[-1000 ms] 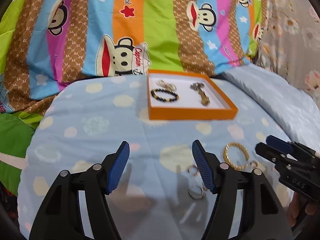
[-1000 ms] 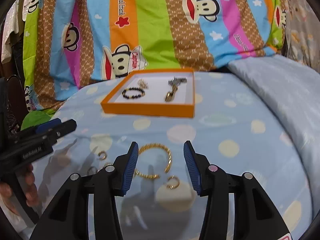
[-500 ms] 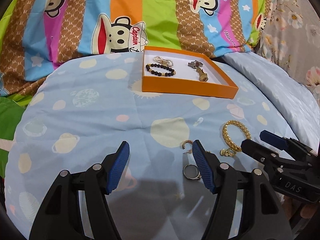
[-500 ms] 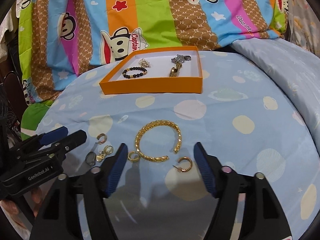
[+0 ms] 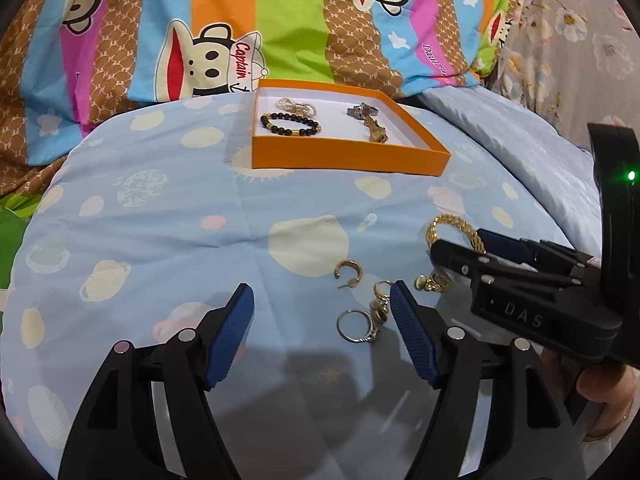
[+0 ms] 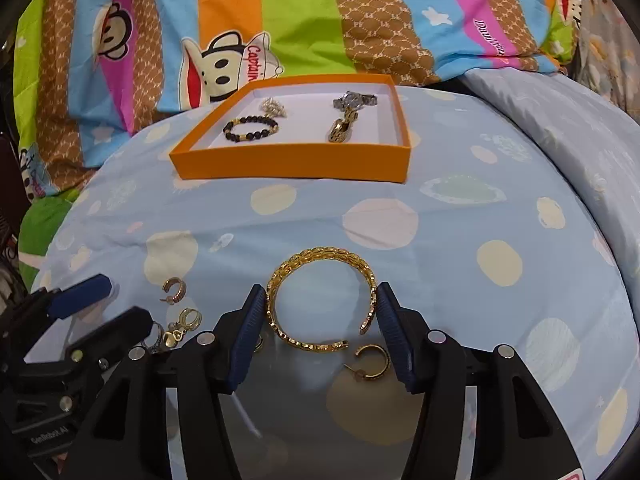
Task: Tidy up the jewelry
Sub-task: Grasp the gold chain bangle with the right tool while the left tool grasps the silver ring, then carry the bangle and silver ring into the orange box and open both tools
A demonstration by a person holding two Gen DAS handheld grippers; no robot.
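Left wrist view: the left gripper has its fingers spread wide and grasping nothing, low over a pale blue spotted bedspread. Between the fingers lie a silver ring and a gold dangling earring that touches the right pad; a gold hoop earring sits just beyond at 12 o'clock. A small gold earring lies at 2 o'clock, beside the right gripper, which crosses over the gold bangle and hides part of it. Far at 12 o'clock an orange tray holds one black bead bracelet, one pearl piece and one watch. A striped monkey-print quilt backs the scene.

Right wrist view: the right gripper is released, its fingers bracketing the thick, woven, open-ended gold bangle without clenching it. One gold hoop lies by the right pad at 5 o'clock. At 9 o'clock, three earrings and the ring cluster near the left gripper.
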